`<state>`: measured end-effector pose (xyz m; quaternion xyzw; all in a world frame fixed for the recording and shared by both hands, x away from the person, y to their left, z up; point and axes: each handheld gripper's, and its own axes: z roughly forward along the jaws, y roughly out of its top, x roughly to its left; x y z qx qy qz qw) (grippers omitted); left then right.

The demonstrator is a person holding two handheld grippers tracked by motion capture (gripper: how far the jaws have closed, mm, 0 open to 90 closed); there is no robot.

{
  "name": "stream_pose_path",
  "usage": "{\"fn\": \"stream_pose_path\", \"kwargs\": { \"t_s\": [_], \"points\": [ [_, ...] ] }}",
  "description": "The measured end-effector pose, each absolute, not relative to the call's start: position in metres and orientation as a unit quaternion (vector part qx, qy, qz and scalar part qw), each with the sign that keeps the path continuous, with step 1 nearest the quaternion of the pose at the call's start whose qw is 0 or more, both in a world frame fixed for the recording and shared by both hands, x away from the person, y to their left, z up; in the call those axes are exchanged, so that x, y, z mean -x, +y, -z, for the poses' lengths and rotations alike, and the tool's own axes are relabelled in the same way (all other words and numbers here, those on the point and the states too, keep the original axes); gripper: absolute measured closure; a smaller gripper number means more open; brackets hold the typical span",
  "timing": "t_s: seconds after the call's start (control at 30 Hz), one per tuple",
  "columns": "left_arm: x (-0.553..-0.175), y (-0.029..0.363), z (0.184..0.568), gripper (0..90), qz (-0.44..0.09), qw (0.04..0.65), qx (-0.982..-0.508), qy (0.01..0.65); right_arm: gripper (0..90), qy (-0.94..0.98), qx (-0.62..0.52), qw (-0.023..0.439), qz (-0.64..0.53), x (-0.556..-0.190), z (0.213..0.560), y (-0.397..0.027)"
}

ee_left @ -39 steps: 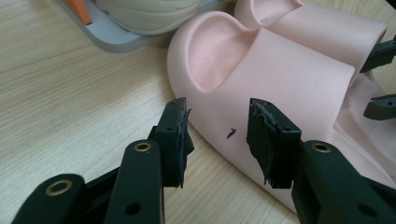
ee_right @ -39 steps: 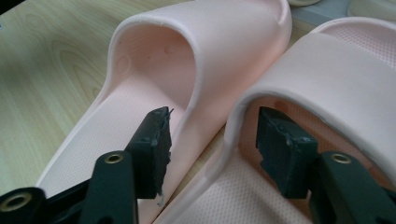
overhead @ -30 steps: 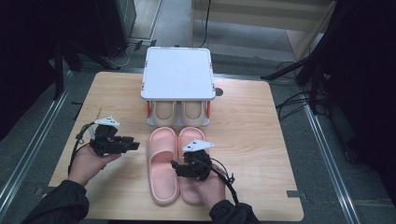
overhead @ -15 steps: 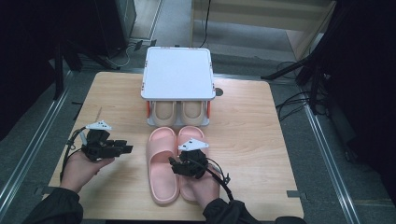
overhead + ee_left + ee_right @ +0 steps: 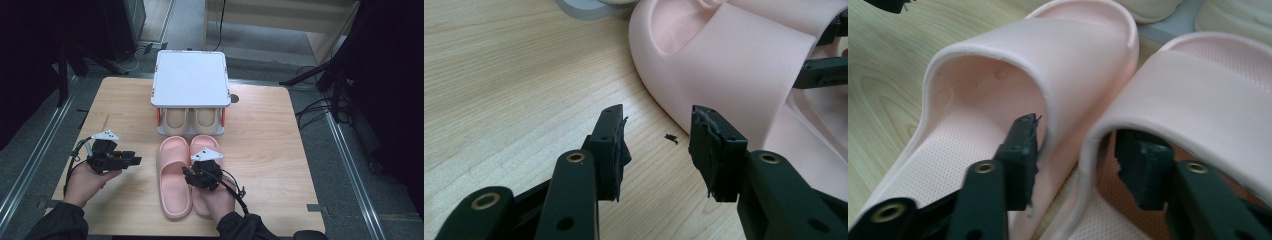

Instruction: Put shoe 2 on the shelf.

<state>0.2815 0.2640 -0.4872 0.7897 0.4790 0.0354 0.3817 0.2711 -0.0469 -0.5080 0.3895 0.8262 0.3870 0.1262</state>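
A pair of pink slippers lies side by side near the front edge of the desk point(image 5: 280, 150), toes pointing away from the person toward a small white shoe rack point(image 5: 190, 82). The left slipper point(image 5: 173, 180) and the right slipper point(image 5: 206, 150) touch along their inner edges. Under the rack's flat top sit two beige slippers point(image 5: 192, 120), just beyond the pink toes.

The right hand-held gripper point(image 5: 196, 176) reaches down over the pink pair at the straps. In the right gripper view its two black jaws straddle the adjoining inner walls: one jaw is inside the left slipper point(image 5: 998, 100) under its strap, the other inside the right slipper point(image 5: 1208, 100). The jaws have just been closing, with the two inner strap walls between them; one pad lies against the left slipper's inner wall, and whether the other pad presses yet I cannot tell.

The left hand-held gripper point(image 5: 137, 161) is held over bare wood to the left of the pink pair, near but apart from it. In the left gripper view point(image 5: 656, 145) its jaws stand spread with nothing between them, pointing at the outer side of the left slipper point(image 5: 734, 65). A small dark crumb point(image 5: 670, 138) lies on the desk between the jaw tips.
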Motion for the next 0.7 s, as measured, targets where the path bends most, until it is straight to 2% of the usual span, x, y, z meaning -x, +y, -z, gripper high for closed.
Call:
{"fn": "stream_pose_path", "kwargs": {
  "t_s": [0.03, 0.07, 0.17, 0.5, 0.7],
  "points": [
    [-0.2818, 0.2643, 0.4875, 56.8, -0.035, 0.38, -0.791, 0.478, 60.3, 0.826, -0.392, 0.116, -0.388, -0.2721, 0.5083, -0.0475],
    [-0.2819, 0.2643, 0.4878, 56.7, -0.035, 0.378, -0.792, 0.478, 61.7, 0.824, -0.397, 0.103, -0.392, -0.2732, 0.5085, -0.0482],
    [-0.2821, 0.2647, 0.4877, 56.7, -0.036, 0.379, -0.791, 0.478, 65.1, 0.832, -0.384, 0.118, -0.383, -0.2712, 0.5075, -0.0453],
    [-0.2826, 0.2652, 0.4876, 56.7, -0.035, 0.381, -0.79, 0.48, 73.6, 0.824, -0.406, 0.086, -0.385, -0.2754, 0.5043, -0.0522],
    [-0.2839, 0.2656, 0.4869, 56.6, -0.034, 0.381, -0.791, 0.478, 75.8, 0.831, -0.395, 0.087, -0.382, -0.2742, 0.5029, -0.054]
  ]
}}
